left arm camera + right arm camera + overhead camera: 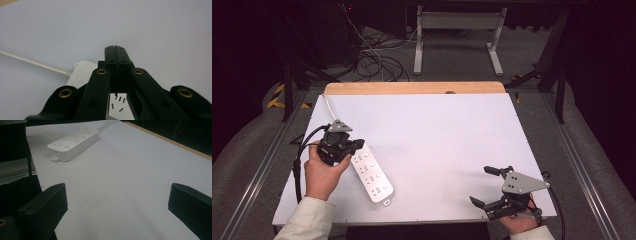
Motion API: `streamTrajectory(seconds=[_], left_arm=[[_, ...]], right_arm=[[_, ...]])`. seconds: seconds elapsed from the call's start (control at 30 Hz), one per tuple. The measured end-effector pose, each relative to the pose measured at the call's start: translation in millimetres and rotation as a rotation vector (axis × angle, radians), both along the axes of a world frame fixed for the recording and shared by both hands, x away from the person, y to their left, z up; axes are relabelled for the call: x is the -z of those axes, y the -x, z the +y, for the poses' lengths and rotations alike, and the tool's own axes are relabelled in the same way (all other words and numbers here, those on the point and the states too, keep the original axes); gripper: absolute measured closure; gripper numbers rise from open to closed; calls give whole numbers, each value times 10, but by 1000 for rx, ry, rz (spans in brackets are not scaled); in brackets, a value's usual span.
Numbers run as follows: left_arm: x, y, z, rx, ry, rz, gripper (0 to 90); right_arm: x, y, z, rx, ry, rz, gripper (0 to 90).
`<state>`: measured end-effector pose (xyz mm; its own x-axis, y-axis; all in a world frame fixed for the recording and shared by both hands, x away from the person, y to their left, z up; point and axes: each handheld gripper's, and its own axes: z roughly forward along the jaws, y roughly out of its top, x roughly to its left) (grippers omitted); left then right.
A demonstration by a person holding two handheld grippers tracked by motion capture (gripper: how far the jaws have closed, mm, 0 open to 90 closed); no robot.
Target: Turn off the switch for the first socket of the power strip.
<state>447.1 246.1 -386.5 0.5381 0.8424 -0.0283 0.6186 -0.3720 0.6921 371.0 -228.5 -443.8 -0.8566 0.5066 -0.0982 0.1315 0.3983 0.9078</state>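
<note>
Your left claw (116, 53) covers most of the power strip (81, 73) in the left gripper view, leaving one white corner, the cord's strain relief and a few socket slots between the linkage arms. In the right gripper view your right claw (117, 202) is cut off at the bottom edge, its two black jaws standing far apart with bare white surface between them. The left claw's jaws are pressed together, tip to tip, with nothing between them. From the high view, the power strip (372, 172) lies at about 8 o'clock on the white worktop (437, 130), its long axis running from 11 o'clock down to 5 o'clock; the cord (330, 107) leaves the upper end toward 11 o'clock, and a small hanging tab marks the lower end. Your left hand (319, 172) holds the claw over the strip's upper end; whether it touches is unclear. Your right claw (487, 185) sits near 5 o'clock, well apart from the strip. A wooden edge (412, 88) borders the far side, and beyond it are grey floor, tangled cables and a white frame.
</note>
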Motion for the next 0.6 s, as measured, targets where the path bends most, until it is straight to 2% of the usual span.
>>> streamTrajectory(seconds=[0.13, 0.23, 0.33, 0.43, 0.6], left_arm=[[41, -74, -16, 10, -36, 4, 900], [92, -135, -48, 16, -57, 21, 900], [140, -181, -84, 13, -98, 36, 900], [169, -214, -90, 16, -92, 56, 900], [208, -261, -105, 16, -114, 90, 900]], right_arm=[[2, 2, 3, -1, -3, -1, 29], [5, -3, 1, 2, -2, -3, 30], [8, -7, -2, 2, -2, -2, 30], [12, -13, -4, 3, -3, 2, 31], [7, -5, -14, 3, -6, -7, 37]])
